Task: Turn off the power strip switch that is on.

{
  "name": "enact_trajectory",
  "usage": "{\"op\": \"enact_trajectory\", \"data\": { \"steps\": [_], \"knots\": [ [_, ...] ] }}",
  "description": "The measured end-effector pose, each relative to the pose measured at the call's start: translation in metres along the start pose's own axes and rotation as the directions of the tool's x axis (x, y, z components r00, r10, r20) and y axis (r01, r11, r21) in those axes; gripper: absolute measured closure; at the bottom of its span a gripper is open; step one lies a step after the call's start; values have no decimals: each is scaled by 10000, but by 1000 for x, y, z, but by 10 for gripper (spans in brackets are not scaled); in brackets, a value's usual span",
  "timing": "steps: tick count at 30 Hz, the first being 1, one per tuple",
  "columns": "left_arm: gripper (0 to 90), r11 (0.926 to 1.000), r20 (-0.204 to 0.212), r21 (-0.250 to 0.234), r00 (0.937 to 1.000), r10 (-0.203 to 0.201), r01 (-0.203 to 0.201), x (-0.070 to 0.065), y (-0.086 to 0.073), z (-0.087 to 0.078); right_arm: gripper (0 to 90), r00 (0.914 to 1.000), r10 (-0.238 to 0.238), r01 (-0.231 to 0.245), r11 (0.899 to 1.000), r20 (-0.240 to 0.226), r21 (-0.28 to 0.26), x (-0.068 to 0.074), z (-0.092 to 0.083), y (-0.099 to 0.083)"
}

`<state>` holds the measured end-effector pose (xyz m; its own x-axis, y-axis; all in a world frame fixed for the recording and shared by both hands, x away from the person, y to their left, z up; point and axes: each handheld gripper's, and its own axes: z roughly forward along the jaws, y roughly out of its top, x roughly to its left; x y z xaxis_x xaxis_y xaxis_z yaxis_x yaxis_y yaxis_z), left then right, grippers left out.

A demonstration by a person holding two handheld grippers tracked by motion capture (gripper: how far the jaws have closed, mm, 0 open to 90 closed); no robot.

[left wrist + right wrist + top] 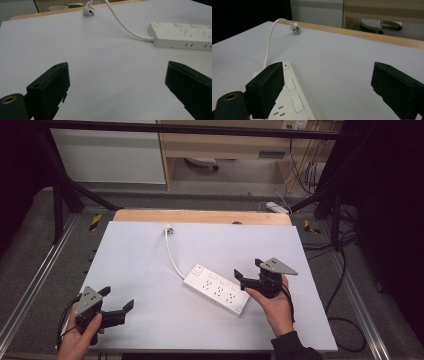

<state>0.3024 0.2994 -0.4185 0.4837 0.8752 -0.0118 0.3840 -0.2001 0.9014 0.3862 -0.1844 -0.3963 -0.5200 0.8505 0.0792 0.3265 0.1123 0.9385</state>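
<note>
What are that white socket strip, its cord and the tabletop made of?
The power strip looks like hard white plastic: smooth moulded edges, faint sheen. Its cable seems rubbery or vinyl-sheathed, since it bends in a soft curve up to the plug. The table has a matte, pale surface, maybe laminate or a sheet; the far edge strip looks like light wood.

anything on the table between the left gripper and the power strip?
No. In the high view, bare white tabletop separates the left gripper from the power strip. The left gripper view shows the same bare stretch ahead of its open jaws.
</note>
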Motion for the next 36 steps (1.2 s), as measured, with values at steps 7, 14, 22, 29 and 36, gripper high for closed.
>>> {"op": "enact_trajectory", "data": {
  "steps": [7, 14, 22, 29, 36],
  "knots": [
    [57, 10000, 10, 3, 10000, -2, 2, 0, 0, 0, 64, 9996, -245, 248, 9993, 119, -292, 1, -9, 4],
    [57, 10000, 18, 0, 10000, -4, 4, 0, 0, 0, 31, 9991, -236, 248, 9991, 357, -350, -3, -17, 6],
    [57, 10000, 17, -3, 10000, 7, -7, 0, 0, 0, 12, 9981, -176, 231, 9953, 591, -943, -6, -25, 6],
    [56, 10000, 22, -3, 10000, 0, 0, 0, 0, 0, 11, 9989, -259, 295, 9951, 388, -945, -12, -35, 5],
    [57, 10000, 20, -7, 10000, 4, -4, 0, 0, 0, 13, 9977, -201, 267, 9942, 641, -1038, -23, -48, 2]
  ]
}}
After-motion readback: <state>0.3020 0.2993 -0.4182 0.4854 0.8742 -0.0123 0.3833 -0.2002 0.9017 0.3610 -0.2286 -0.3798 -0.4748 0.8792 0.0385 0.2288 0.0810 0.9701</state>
